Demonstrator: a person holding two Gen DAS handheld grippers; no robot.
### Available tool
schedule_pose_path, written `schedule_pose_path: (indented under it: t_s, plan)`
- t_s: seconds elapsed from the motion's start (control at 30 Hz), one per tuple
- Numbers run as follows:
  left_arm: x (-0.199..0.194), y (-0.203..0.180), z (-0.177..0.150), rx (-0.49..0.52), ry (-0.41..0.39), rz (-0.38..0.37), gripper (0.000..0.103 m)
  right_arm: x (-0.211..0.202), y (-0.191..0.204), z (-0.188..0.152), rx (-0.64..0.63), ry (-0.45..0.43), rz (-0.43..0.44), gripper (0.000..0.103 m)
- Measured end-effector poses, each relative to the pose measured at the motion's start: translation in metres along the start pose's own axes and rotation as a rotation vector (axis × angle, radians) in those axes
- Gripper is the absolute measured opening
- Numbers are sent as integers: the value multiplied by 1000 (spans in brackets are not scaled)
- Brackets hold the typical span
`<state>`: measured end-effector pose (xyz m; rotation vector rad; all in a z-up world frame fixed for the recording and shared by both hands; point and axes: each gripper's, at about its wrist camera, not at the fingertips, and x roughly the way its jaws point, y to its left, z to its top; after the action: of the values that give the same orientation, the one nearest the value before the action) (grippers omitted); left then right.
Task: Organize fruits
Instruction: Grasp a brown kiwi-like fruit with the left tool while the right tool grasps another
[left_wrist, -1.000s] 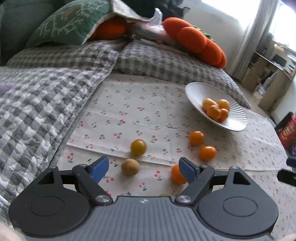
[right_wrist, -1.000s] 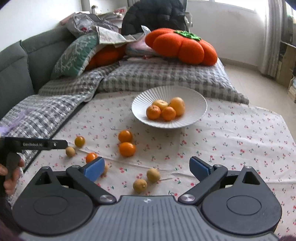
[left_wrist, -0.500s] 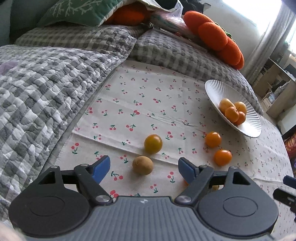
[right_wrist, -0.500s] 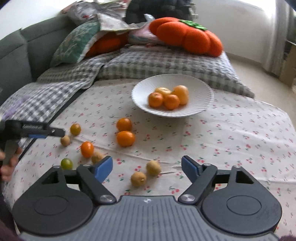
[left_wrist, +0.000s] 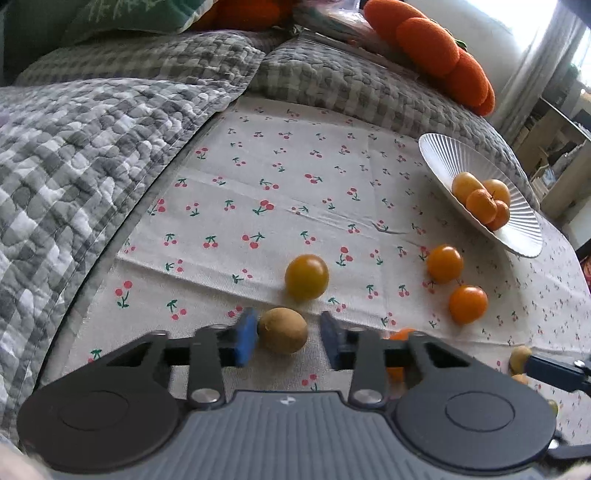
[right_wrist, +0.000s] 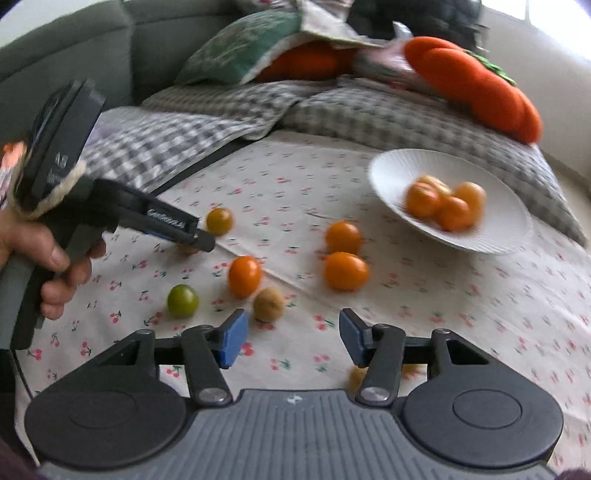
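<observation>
In the left wrist view a small brown fruit (left_wrist: 282, 330) lies on the cherry-print cloth (left_wrist: 295, 192) between the blue pads of my left gripper (left_wrist: 288, 341). The jaws are closing: the left pad touches the fruit and a small gap remains at the right pad. My right gripper (right_wrist: 291, 341) is closing with nothing between its pads. Another brown fruit (right_wrist: 269, 304) lies just ahead of its left pad. Loose oranges (right_wrist: 345, 271), a green fruit (right_wrist: 182, 300) and a yellowish fruit (left_wrist: 306, 277) lie around. The white ribbed plate (right_wrist: 391, 173) holds several oranges.
A grey checked quilt (left_wrist: 92, 155) rises along the left of the cloth. Behind it lie an orange pumpkin cushion (right_wrist: 480, 92) and a green pillow (right_wrist: 243, 48). A hand (right_wrist: 55, 258) holds the left gripper (right_wrist: 201, 242). Two brown fruits sit under the right gripper's right finger (right_wrist: 373, 354).
My left gripper sank toward the brown fruit and its jaws narrowed around it. My right gripper swung left and lower with its jaws narrowing, so the two brown fruits now lie under its right finger.
</observation>
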<state>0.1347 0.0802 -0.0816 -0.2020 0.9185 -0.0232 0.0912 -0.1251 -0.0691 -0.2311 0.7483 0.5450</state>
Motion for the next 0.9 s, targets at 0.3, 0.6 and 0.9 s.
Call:
schedule_pose_path:
  t_s: [0.3,0.6,0.9]
  plan:
    - [0,-3,-1,10,-4,-11,22,36,10,1,-52,47,2,32]
    - [-2,-4,0,13,-10,-18,22,35,12,3,-52,30,9,24]
    - [-6,-6,-1,15,-12,-27,22,29,11,5,-23,31,-1,23]
